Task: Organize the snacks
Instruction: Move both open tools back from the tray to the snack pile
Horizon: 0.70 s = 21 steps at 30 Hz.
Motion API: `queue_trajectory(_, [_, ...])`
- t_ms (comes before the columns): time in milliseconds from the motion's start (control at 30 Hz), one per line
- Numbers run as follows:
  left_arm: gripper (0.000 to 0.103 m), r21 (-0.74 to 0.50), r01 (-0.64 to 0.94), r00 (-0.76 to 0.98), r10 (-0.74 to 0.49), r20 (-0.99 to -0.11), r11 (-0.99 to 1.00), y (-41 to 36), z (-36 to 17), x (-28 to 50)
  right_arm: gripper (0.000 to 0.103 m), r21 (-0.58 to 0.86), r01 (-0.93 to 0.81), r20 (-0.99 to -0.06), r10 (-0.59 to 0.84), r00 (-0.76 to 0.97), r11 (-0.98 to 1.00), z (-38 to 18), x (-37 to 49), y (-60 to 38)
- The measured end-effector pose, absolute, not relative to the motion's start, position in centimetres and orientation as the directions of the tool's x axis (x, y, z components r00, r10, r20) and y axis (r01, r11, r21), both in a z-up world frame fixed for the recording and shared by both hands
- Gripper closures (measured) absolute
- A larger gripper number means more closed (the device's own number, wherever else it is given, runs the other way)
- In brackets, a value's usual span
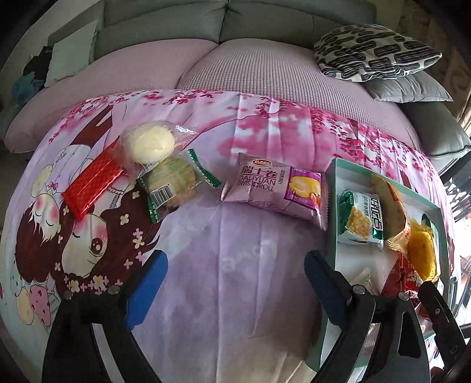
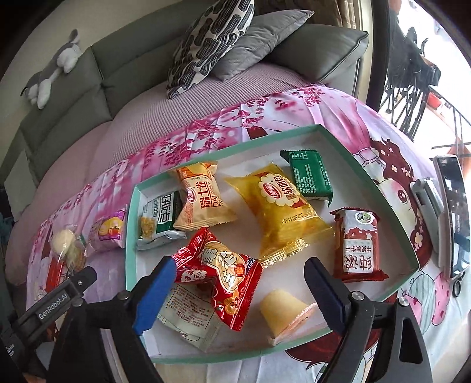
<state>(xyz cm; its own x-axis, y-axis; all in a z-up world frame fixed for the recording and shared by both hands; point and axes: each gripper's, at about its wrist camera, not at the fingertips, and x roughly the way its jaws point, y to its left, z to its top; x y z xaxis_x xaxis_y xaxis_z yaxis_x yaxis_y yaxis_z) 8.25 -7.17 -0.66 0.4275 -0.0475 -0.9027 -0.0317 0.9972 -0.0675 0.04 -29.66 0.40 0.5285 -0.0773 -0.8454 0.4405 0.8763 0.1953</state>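
Surface: pink cartoon-print sheet [image 1: 235,235] over a sofa [image 1: 265,23] — patterned cushion [image 1: 374,50] upper right.
Tray [image 2: 223,147]: mid-frame, holding wrapped snacks.
Swiss roll packet [image 1: 273,185]: centre, outside tray.
Left gripper [image 1: 235,262]: jaws apart, empty.
Right gripper [image 2: 240,277]: jaws apart — above red packet [image 2: 223,277].

we see the box [image 2: 357,165] on the blanket [image 1: 235,235]. many snack packs lie in it. left of the box lie the swiss roll pack [image 1: 273,188], then two round cakes [image 1: 159,159].
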Motion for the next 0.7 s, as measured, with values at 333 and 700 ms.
queue_trajectory(333, [0.009, -0.072, -0.041, 0.418, -0.048, -0.907, 0.997, -6.2, -0.6, 8.4, 0.000, 0.174, 0.362, -0.828, -0.064, 0.558, 0.916, 1.0, 1.0, -27.2])
queue_trajectory(700, [0.009, -0.073, -0.076, 0.439, -0.032, -0.898, 0.994, -1.8, 0.3, 9.5, 0.000, 0.182, 0.255, -0.800, -0.008, 0.600, 0.950, 1.3, 2.5, -23.7])
